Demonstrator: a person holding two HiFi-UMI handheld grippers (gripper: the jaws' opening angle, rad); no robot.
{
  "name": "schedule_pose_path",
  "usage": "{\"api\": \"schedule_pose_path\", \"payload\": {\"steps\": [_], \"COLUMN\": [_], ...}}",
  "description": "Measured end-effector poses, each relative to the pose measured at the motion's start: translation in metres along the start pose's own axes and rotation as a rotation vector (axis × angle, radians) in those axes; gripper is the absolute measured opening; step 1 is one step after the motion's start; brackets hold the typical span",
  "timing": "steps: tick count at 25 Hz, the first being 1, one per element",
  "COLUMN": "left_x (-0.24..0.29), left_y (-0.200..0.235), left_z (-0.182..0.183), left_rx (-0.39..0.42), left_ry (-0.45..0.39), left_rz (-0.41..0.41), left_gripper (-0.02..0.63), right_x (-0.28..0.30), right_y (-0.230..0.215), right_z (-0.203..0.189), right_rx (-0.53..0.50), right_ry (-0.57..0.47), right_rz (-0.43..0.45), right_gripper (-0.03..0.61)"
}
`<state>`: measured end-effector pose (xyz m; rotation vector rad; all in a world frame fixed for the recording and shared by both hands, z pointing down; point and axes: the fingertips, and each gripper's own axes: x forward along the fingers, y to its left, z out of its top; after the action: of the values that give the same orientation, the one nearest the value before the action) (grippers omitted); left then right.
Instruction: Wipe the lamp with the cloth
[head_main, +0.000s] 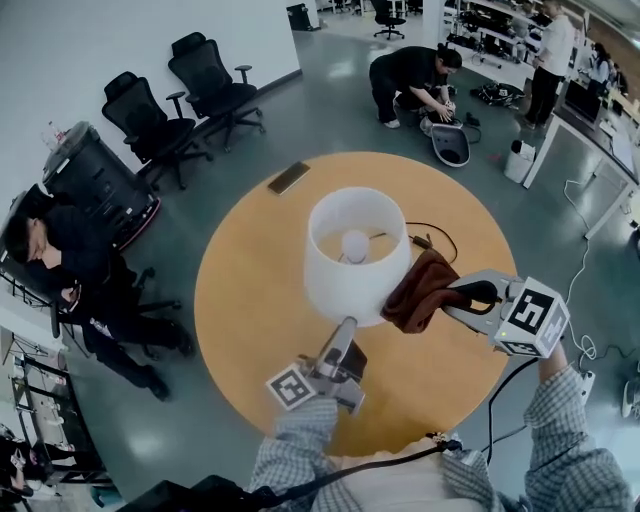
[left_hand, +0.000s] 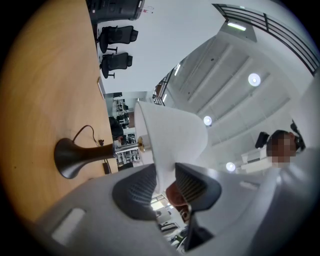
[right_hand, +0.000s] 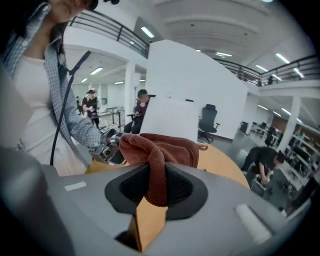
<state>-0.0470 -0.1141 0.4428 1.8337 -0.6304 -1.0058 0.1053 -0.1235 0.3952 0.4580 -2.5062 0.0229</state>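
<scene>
Nearest the person, over the near part of the round wooden table (head_main: 250, 300), the left gripper (head_main: 345, 328) is clamped on the lower rim of the white lampshade (head_main: 355, 255), with one pad pressed to each face of the thin shade wall. Just to its right, the right gripper (head_main: 458, 296) is drawn nearly together. A fold of the rust-brown cloth (head_main: 420, 290) is pinched between its jaws, and the loose bulk is bunched against the shade's outer side. Beyond the grippers, the lamp is stood upright, its dark base (left_hand: 67, 157) planted on the tabletop. Farther off, a phone (head_main: 288, 177) is laid near the table's far rim.
</scene>
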Motion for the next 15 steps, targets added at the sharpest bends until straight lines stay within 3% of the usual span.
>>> {"api": "schedule_pose_path", "payload": {"steps": [4, 9, 12, 15], "left_x": [0.002, 0.002, 0.003, 0.002], "left_y": [-0.003, -0.004, -0.005, -0.005], "left_z": [-0.002, -0.003, -0.004, -0.004], "left_rx": [-0.01, -0.009, -0.009, -0.014], "left_ry": [-0.002, 0.004, 0.003, 0.004], "left_rz": [-0.004, 0.001, 0.0, 0.001], "left_gripper": [0.118, 0.118, 0.118, 0.118], "right_x": [-0.009, -0.009, 0.002, 0.023], "right_y": [-0.022, -0.038, -0.041, -0.035], "right_z": [-0.035, -0.077, -0.111, -0.14], "right_rx": [0.31, 0.711, 0.882, 0.987], "right_ry": [-0.073, -0.224, -0.278, -0.272], "right_rz": [-0.103, -0.172, -0.218, -0.271], "right_gripper": [0.078, 0.078, 0.078, 0.078]}}
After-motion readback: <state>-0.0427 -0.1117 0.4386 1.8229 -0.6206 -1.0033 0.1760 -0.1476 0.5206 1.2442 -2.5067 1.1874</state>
